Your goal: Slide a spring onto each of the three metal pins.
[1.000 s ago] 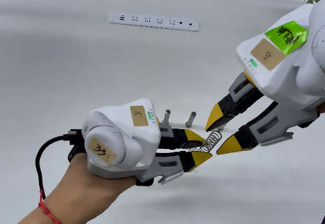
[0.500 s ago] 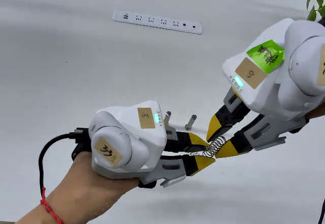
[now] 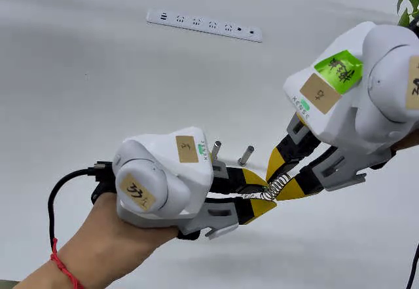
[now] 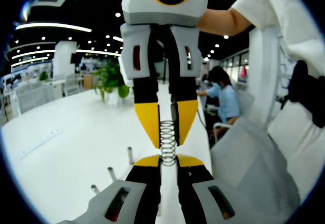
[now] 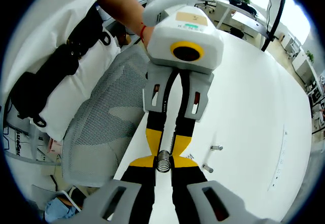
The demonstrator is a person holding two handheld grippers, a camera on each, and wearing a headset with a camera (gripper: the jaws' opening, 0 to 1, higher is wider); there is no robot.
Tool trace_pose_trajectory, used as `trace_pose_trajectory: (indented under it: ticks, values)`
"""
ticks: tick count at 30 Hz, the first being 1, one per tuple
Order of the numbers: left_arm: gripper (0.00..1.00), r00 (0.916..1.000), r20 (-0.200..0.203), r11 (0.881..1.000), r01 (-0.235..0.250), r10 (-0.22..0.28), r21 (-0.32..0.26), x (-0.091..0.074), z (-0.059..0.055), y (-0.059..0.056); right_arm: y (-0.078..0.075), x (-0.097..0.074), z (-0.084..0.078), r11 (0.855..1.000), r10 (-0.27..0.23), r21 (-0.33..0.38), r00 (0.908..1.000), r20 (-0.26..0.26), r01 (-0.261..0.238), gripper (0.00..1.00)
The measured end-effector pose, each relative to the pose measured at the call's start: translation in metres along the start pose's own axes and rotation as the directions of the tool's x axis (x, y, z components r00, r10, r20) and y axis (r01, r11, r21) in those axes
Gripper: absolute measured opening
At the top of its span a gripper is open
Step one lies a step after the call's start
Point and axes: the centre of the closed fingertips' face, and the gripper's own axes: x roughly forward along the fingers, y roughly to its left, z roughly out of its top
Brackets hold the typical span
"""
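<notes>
A small coil spring [image 3: 276, 185] hangs in the air between two grippers that meet tip to tip. My left gripper [image 3: 265, 194], held in a hand at the lower left, is shut on one end of the spring [image 4: 167, 140]. From the upper right my right gripper [image 3: 280, 181] has its yellow-tipped jaws pressed against the spring's other end [image 5: 162, 160]. Two metal pins [image 3: 215, 150] [image 3: 246, 154] stand upright on the white table just behind the left gripper. In the left gripper view three pins [image 4: 111, 173] stand in a row below the jaws.
A white power strip [image 3: 204, 25] lies at the far side of the white table [image 3: 98, 92]. Plant leaves [image 3: 409, 0] show at the upper right corner. A mesh office chair [image 5: 101, 132] stands beside the table's edge. A black cable [image 3: 55, 197] trails from the left gripper.
My right gripper has come down and left toward the left gripper, and its jaws have gone from wide open to pressed on the spring. The left gripper has kept its hold.
</notes>
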Motion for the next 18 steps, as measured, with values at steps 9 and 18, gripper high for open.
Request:
trace_pose_trajectory:
  ticks: [9,18]
  values:
    - [0.11,1.0,0.004,1.0,-0.002,0.002,-0.001,-0.0014,-0.0006,0.0001,-0.0023,0.001,-0.0004,1.0,0.006,0.006,1.0,-0.004,-0.006,0.12]
    - [0.12,0.9998,0.016,1.0,-0.007,0.007,-0.019,-0.004,-0.0005,0.0016,-0.005,0.0028,0.0004,1.0,0.012,0.01,0.9999,-0.006,-0.012,0.12]
